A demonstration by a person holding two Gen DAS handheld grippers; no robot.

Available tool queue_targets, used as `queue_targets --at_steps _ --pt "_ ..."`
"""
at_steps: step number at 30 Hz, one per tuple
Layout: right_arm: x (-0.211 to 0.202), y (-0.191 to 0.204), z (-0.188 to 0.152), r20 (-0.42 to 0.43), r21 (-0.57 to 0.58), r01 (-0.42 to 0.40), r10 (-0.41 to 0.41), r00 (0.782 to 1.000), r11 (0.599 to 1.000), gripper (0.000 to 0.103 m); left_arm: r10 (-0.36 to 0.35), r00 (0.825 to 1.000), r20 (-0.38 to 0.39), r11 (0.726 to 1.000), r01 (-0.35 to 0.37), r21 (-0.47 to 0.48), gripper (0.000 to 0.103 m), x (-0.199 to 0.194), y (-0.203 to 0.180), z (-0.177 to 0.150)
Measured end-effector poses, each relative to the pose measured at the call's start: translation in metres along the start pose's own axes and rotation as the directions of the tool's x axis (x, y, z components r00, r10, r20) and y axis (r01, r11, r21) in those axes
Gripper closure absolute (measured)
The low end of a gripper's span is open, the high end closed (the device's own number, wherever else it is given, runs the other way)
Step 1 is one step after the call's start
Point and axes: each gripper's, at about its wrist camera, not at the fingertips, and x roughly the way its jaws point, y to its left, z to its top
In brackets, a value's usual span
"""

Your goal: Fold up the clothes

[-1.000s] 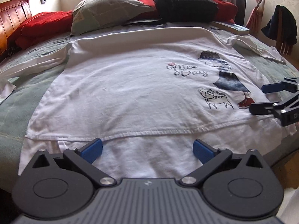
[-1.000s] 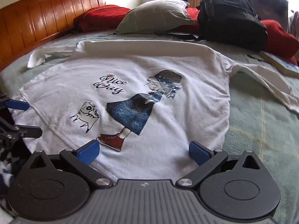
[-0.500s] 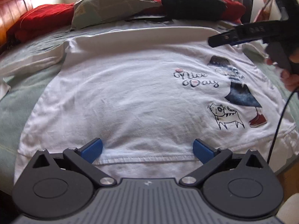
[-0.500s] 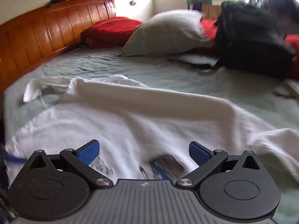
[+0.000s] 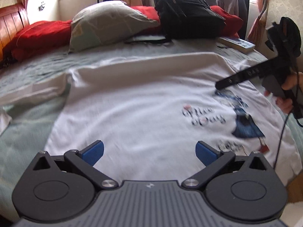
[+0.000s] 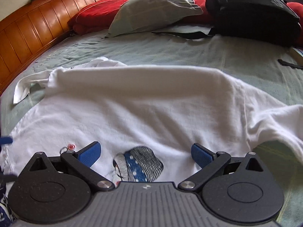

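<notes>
The shirt [image 5: 136,102], a white long-sleeved top with a printed figure and lettering, lies spread flat on the bed [image 6: 170,51], with its long axis running from the near edge of the bed towards the pillows. Its far end is a rounded fold across the cloth, and one sleeve [image 6: 280,121] trails off to the right in the right wrist view while the other [image 6: 28,83] lies crumpled towards the wooden headboard [image 6: 34,26]. The left gripper [image 5: 149,151] hovers over the near part of the shirt with its jaws wide apart and nothing between the blue pads; whether they touch the cloth cannot be told. The right gripper [image 6: 145,153] is likewise spread wide and empty, sitting above the printed head of the figure [image 6: 138,164], pointing towards the shirt's far fold. In the left wrist view the right gripper shows as a dark bar over the print, held by a hand [image 5: 286,92] at the right edge. Beyond the shirt a grey pillow [image 5: 108,24], red pillows [image 5: 39,36] and a black backpack [image 5: 187,13] sit at the head of the bed.
</notes>
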Motion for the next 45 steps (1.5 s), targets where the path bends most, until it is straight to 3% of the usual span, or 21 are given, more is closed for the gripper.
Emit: queue_targets --at_steps 5,9,12,18,20,24,28,33,36,40,45 --pt "0.006 0.003 0.017 0.000 -0.015 -0.023 0.023 1.000 1.000 0.000 0.012 0.997 -0.082 0.997 -0.018 -0.069 0.001 0.031 0.016 -0.008" --pt "0.027 -0.004 0.018 -0.065 0.009 -0.050 0.051 0.997 0.999 0.000 -0.012 0.998 -0.067 0.995 0.006 -0.096 0.001 0.027 0.021 -0.023" --pt "0.024 -0.005 0.022 -0.065 0.021 -0.068 0.070 0.995 0.997 0.000 -0.026 0.998 -0.055 0.995 0.021 -0.100 0.001 0.022 0.023 -0.027" --pt "0.015 -0.005 0.057 -0.003 0.049 -0.129 0.130 0.992 0.990 0.000 0.017 1.000 -0.020 0.998 -0.018 -0.053 0.001 0.010 0.020 -0.013" --pt "0.017 -0.002 0.075 0.021 0.037 -0.090 0.090 0.996 0.995 0.000 0.042 0.999 -0.013 0.998 -0.043 -0.049 0.001 0.010 0.025 -0.009" --pt "0.039 -0.003 0.114 0.007 0.038 0.079 -0.080 0.997 0.996 0.000 0.083 0.994 -0.074 0.992 -0.089 -0.087 0.001 0.023 0.038 -0.013" --pt "0.076 -0.017 0.147 -0.055 0.081 0.175 -0.171 0.984 0.981 0.000 0.070 0.995 -0.067 0.991 -0.077 -0.109 0.001 0.022 0.044 -0.018" --pt "0.132 -0.023 0.167 -0.199 0.085 0.235 -0.215 0.956 0.968 0.000 0.062 0.996 -0.062 0.992 -0.069 -0.109 0.001 0.022 0.045 -0.020" --pt "0.154 -0.019 0.166 -0.284 0.095 0.210 -0.176 0.943 0.973 0.000 0.056 0.997 -0.057 0.992 -0.062 -0.110 0.001 0.022 0.045 -0.020" --pt "0.152 0.000 0.156 -0.306 0.043 0.149 -0.129 0.943 0.988 0.000 0.048 0.997 -0.052 0.992 -0.054 -0.113 0.001 0.023 0.047 -0.021" --pt "0.125 0.018 0.136 -0.308 0.062 -0.017 0.036 0.951 0.998 0.000 0.051 0.998 -0.049 0.992 -0.056 -0.113 0.001 0.024 0.047 -0.022"
